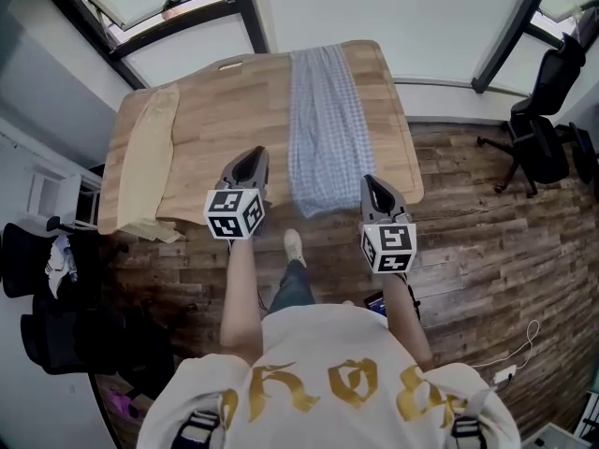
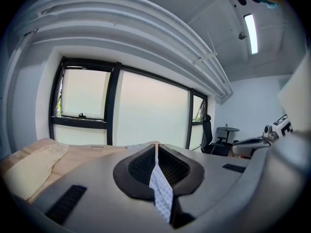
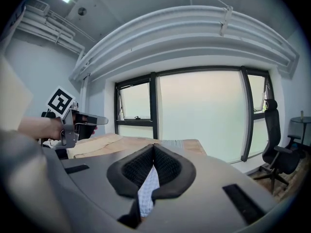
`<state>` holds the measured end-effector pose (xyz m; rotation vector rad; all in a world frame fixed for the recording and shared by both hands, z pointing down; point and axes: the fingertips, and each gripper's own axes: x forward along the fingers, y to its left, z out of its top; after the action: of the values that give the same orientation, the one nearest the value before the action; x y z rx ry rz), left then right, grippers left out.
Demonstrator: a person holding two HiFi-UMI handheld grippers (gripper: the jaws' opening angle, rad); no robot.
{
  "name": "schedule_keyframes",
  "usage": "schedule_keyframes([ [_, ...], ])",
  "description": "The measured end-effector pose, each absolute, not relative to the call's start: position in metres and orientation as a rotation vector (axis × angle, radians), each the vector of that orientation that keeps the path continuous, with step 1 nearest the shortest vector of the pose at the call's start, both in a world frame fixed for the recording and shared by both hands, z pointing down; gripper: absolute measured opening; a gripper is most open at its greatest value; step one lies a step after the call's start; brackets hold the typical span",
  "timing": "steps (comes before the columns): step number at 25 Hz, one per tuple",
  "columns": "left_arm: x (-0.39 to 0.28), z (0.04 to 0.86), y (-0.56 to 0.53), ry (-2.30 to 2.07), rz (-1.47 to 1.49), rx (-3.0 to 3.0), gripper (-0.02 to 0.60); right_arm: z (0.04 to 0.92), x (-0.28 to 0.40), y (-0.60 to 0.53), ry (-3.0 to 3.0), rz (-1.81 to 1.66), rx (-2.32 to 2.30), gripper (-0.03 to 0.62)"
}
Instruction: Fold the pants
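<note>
The left claw (image 2: 156,148) is clamped on the checked pants (image 2: 161,191).

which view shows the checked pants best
Head view: the pants lie full length down the table. Each gripper view shows only a pinched scrap of them between its shut jaws.

Only gold gothic lettering (image 1: 348,383) on the white shirt (image 1: 328,340), not clearly legible.
</note>
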<state>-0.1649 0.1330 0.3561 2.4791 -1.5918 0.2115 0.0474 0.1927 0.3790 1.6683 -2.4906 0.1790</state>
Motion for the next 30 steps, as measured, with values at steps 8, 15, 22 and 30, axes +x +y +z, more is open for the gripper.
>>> schedule_keyframes([
  [8, -0.193, 0.364, -0.022, -1.421, 0.261, 2.578, 0.049, 0.386, 0.006, 0.066, -2.352, 0.131, 1.78, 0.021],
  [15, -0.214, 0.389, -0.131, -1.271, 0.278, 2.612, 0.049, 0.402, -0.031, -0.014, -2.237, 0.143, 1.816, 0.021],
  [22, -0.21, 0.398, -0.18, -1.138, 0.24, 2.622, 0.049, 0.405, -0.039, -0.04, -2.171, 0.175, 1.855, 0.021],
  [30, -0.193, 0.412, -0.2, -1.072, 0.247, 2.603, 0.049, 0.415, -0.033, -0.046, -2.137, 0.208, 1.893, 0.021],
])
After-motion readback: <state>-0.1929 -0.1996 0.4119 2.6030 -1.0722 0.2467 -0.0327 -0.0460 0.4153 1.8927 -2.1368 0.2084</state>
